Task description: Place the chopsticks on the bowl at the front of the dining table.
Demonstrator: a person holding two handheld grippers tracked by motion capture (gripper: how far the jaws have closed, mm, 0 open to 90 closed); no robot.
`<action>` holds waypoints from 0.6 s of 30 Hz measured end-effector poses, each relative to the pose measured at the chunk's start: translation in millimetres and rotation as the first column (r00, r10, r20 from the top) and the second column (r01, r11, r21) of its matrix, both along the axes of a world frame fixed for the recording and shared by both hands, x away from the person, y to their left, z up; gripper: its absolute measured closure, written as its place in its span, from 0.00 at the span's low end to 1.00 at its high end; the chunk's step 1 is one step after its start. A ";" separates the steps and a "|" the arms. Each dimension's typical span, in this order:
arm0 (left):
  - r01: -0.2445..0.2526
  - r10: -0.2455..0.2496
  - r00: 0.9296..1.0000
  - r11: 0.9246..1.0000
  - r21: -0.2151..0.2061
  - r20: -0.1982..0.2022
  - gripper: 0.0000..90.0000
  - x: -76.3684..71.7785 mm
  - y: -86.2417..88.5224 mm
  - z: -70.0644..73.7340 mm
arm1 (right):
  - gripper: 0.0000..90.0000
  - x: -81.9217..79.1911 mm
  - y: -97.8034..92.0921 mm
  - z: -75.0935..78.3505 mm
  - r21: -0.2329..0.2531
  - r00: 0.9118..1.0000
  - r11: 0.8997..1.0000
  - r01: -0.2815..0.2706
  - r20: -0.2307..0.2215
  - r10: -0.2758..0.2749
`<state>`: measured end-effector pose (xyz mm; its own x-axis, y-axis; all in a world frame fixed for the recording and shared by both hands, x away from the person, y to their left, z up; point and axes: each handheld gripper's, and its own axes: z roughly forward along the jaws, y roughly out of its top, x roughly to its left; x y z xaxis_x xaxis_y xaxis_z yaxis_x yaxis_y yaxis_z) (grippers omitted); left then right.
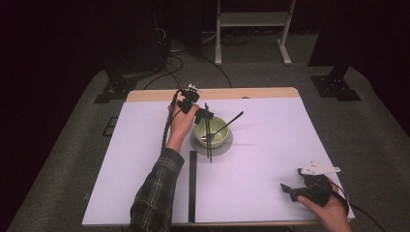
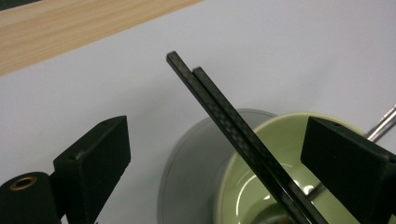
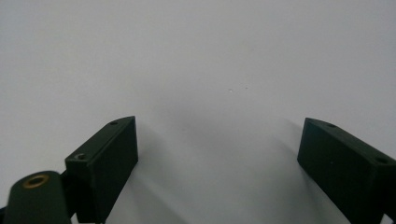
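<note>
A pale green bowl (image 1: 216, 137) (image 2: 280, 140) stands on a grey plate (image 1: 228, 146) (image 2: 194, 163) at mid table. A pair of black chopsticks (image 1: 209, 147) (image 2: 219, 109) lies across the bowl's rim, side by side. A utensil with a dark handle (image 1: 233, 120) (image 2: 384, 123) leans in the bowl. My left gripper (image 1: 207, 114) (image 2: 217, 128) hovers at the bowl's far left rim, open, its jaws wide on either side of the chopsticks and apart from them. My right gripper (image 1: 288, 189) (image 3: 217, 140) is open over bare table at the near right.
A long black strip (image 1: 192, 186) lies on the white table cover (image 1: 266, 159), running from the plate toward the near edge. A wooden table edge (image 1: 212, 93) (image 2: 70, 28) shows at the far side. A white stand (image 1: 251, 19) and cables are on the floor beyond.
</note>
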<state>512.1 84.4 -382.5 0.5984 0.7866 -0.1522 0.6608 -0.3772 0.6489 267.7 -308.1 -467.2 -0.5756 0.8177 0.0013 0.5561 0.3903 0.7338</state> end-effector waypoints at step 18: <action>0.012 -0.012 1.000 1.000 0.010 -0.015 0.08 -14.4 7.2 -11.0 | 0.12 0.0 0.0 0.1 -0.002 1.000 1.000 0.000 0.000 0.000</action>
<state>497.7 91.5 -393.5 0.6055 0.7810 -0.1533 0.6657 -0.3915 0.6352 267.7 -308.1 -467.2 -0.5759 0.8175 -0.0001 0.5559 0.3917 0.7332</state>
